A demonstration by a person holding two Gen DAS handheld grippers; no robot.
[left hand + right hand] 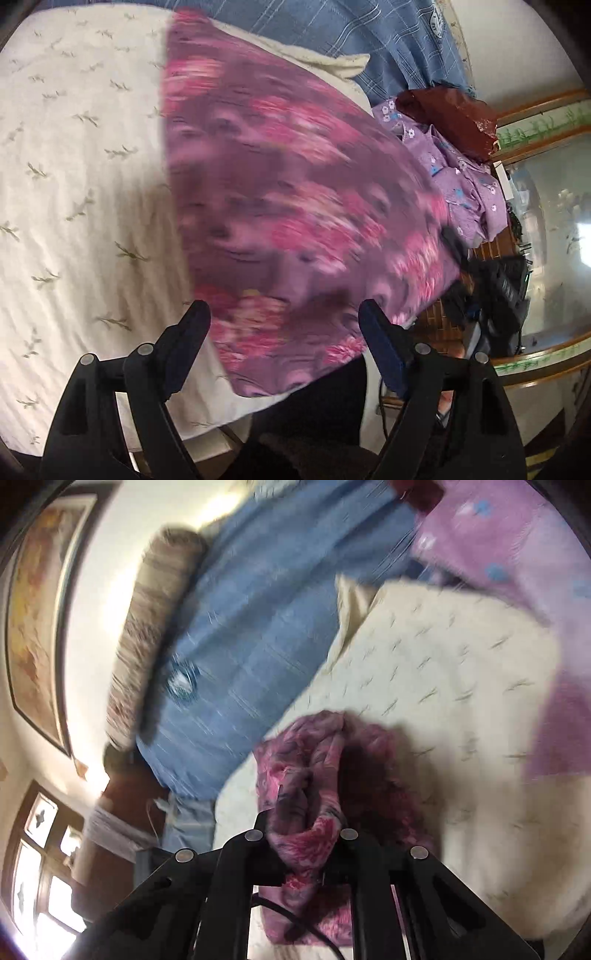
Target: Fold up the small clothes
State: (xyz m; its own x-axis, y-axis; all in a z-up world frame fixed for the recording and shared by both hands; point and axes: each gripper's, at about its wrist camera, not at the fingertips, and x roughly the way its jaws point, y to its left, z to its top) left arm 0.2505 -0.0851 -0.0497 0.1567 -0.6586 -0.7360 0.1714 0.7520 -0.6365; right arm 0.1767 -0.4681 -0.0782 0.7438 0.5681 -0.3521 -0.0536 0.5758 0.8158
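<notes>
A purple garment with pink flowers (295, 206) is stretched out, blurred, above the cream leaf-print bed sheet (74, 166). My left gripper (284, 317) is open at the garment's near edge; its dark fingers (195, 325) stand wide apart, and the pads are not pressing on the cloth seen between them. In the right wrist view, my right gripper (306, 834) is shut on a bunched fold of the same flowered garment (306, 775), which hangs over the sheet (443, 701) and hides the fingertips.
A blue checked blanket (332, 33) lies at the bed's far side, and a lilac flowered garment (454, 166) with a dark red item (450, 114) on it lies to the right. Glass-fronted wooden furniture (546, 221) stands beyond the bed. A patterned bolster (155, 627) is beside the blanket (258, 627).
</notes>
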